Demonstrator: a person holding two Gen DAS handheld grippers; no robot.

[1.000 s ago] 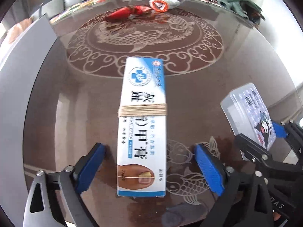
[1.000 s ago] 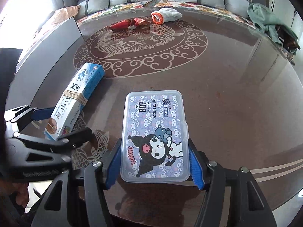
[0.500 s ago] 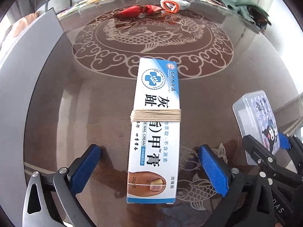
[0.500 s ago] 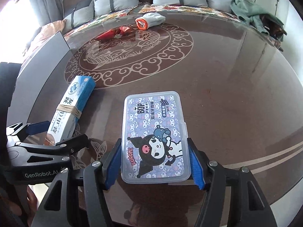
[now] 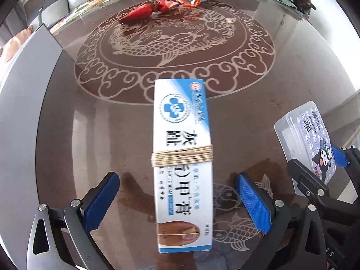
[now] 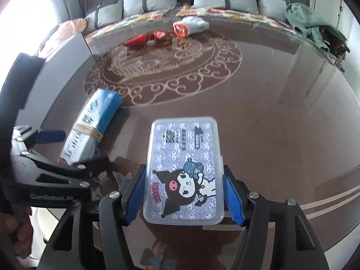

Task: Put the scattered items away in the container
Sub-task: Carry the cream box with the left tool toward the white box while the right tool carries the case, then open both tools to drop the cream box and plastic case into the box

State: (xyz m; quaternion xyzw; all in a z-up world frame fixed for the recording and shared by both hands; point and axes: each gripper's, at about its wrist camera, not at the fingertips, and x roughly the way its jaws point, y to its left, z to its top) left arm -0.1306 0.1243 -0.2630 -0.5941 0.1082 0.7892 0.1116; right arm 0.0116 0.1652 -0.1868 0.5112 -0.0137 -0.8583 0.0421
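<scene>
The cream box (image 5: 183, 168) lies flat on the tabletop (image 5: 258, 112) between the pads of the left gripper (image 5: 177, 204), long axis pointing straight ahead; its wide jaws are closing, untouched. The right gripper (image 6: 183, 196) clamps the plastic case (image 6: 184, 168), lengthwise ahead.

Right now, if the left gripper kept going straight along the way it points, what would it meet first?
Most likely the blue-and-white cream box lying on the glass table. It sits between the closing pads of the left gripper, which do not yet touch it. Depth is hard to judge through the fisheye.
</scene>
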